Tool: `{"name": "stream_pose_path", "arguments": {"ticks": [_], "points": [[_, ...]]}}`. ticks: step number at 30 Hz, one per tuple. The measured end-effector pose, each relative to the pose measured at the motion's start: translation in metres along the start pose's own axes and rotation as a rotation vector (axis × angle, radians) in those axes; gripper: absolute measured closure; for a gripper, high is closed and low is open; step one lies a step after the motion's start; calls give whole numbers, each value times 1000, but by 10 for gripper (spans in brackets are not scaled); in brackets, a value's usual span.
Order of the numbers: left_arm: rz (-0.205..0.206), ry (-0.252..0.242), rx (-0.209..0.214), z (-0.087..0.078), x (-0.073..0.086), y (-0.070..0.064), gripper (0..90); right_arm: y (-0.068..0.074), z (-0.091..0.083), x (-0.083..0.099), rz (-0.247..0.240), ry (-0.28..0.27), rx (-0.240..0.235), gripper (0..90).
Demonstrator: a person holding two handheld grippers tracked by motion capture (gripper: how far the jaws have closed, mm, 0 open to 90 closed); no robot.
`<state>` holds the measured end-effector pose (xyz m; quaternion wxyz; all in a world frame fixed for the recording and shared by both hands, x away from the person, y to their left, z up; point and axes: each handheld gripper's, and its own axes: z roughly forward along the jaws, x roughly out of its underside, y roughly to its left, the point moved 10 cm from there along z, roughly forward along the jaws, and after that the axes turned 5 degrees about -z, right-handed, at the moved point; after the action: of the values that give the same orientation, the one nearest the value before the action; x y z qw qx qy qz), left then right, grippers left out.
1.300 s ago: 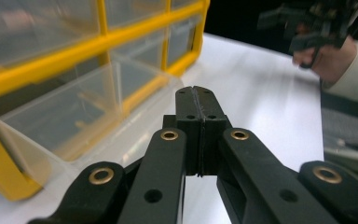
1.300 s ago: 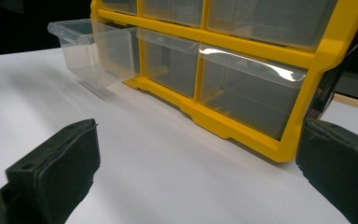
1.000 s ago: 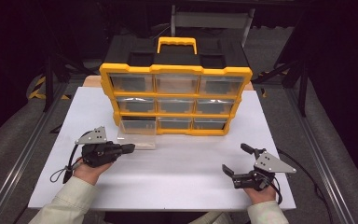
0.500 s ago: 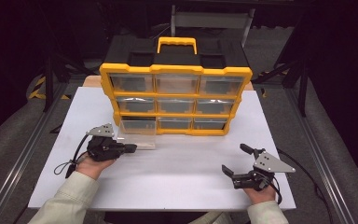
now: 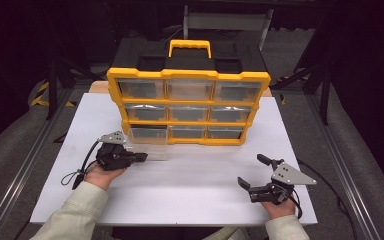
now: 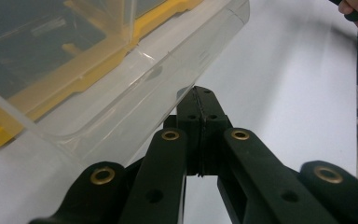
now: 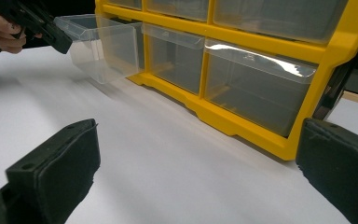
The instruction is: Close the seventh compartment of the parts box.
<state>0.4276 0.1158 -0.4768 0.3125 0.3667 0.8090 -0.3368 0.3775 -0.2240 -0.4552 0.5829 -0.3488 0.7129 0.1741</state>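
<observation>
Since approx. 1 s ago the left claw (image 5: 141, 157) has moved in toward the organiser (image 5: 188, 107) and now sits at the front lip of the bottom-left drawer (image 5: 147, 143), which stands pulled partway out of its slot. Jaws are pressed together; in the left gripper view they meet just beside the drawer's clear wall (image 6: 135, 93), w/ nothing visibly pinched between them. Judgement: drawer extraction is under way, not complete. Right claw (image 5: 252, 172) is unchanged, jaws spread wide, resting on the table (image 5: 195, 190) well apart from the organiser. Materials: organiser frame is glossy yellow plastic w/ black top and yellow handle; drawers are thin transparent plastic, box-shaped, rounded lips; table surface is matte white.
</observation>
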Motion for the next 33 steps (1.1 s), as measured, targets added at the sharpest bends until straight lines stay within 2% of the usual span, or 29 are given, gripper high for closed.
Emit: {"name": "stream_pose_path", "arguments": {"ticks": [10,21,33], "points": [[-9,-16,-17,3,-6,6,896,1,1,1,1,5,-6,3],[-19,-42,-75,12,-18,22,896,2,2,1,3,5,-17,3],[-30,-60,-108,21,-30,35,896,1,2,2,2,6,-21,3]]}}
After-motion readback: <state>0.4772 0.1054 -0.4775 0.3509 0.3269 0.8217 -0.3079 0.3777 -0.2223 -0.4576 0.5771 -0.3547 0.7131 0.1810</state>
